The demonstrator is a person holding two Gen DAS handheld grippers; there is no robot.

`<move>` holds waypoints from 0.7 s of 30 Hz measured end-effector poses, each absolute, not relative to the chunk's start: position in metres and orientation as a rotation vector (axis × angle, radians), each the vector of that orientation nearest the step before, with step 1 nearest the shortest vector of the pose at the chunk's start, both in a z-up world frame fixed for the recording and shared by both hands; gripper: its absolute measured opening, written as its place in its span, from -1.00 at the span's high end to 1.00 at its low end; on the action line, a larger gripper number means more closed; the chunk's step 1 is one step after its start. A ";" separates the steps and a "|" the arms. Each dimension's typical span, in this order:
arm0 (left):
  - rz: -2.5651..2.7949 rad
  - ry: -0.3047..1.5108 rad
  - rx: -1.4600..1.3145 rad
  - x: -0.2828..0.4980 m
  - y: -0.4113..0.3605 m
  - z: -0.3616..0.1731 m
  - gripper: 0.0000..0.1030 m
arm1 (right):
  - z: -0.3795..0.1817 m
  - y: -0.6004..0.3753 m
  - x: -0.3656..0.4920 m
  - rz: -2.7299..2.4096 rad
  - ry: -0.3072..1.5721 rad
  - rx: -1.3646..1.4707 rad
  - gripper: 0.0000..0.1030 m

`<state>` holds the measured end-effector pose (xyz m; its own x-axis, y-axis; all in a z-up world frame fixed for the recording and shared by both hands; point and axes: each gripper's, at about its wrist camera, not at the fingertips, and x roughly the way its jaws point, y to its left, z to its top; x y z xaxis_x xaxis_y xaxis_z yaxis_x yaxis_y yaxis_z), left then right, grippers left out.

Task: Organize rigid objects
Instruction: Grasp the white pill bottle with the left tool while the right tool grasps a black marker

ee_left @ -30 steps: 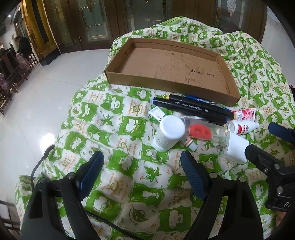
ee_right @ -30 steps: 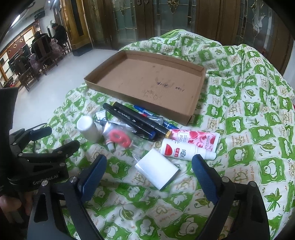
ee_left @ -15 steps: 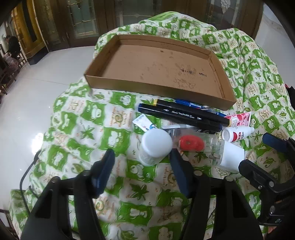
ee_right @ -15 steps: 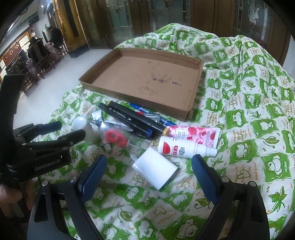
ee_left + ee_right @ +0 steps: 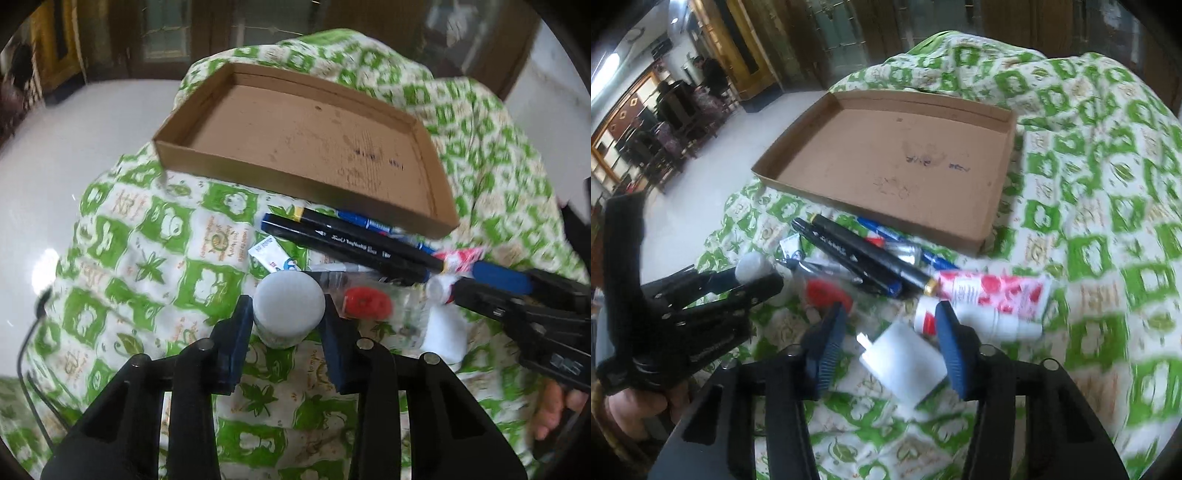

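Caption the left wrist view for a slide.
Left gripper closing around a white-capped bottle before an empty cardboard tray.

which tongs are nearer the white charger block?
Right. The right tongs are closing around the white charger block; the left tongs straddle the white-capped bottle beside it.

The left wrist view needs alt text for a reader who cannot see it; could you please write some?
The left gripper has its jaws closing around a white-capped bottle standing on a green-and-white patterned cloth. Behind it lie black markers and an empty cardboard tray; the right gripper reaches in from the right.
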<state>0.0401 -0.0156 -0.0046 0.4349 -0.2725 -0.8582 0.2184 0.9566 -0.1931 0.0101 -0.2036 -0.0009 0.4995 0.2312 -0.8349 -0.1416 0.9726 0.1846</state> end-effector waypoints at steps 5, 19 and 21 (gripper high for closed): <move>-0.314 1.099 -0.130 0.035 0.003 0.001 0.36 | -0.003 -0.188 0.029 0.347 1.061 0.044 0.44; -0.265 1.175 -0.150 0.052 -0.001 -0.023 0.36 | -0.027 -0.144 0.077 0.504 1.140 -0.071 0.44; -0.261 1.177 -0.155 0.053 -0.001 -0.025 0.36 | -0.027 -0.141 0.084 0.522 1.150 -0.058 0.44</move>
<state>0.0532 -0.0007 -0.0247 0.3584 -0.2819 -0.8900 0.1211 0.9593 -0.2551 0.0842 -0.1414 -0.0274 0.3032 0.3642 -0.8806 -0.4226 0.8796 0.2183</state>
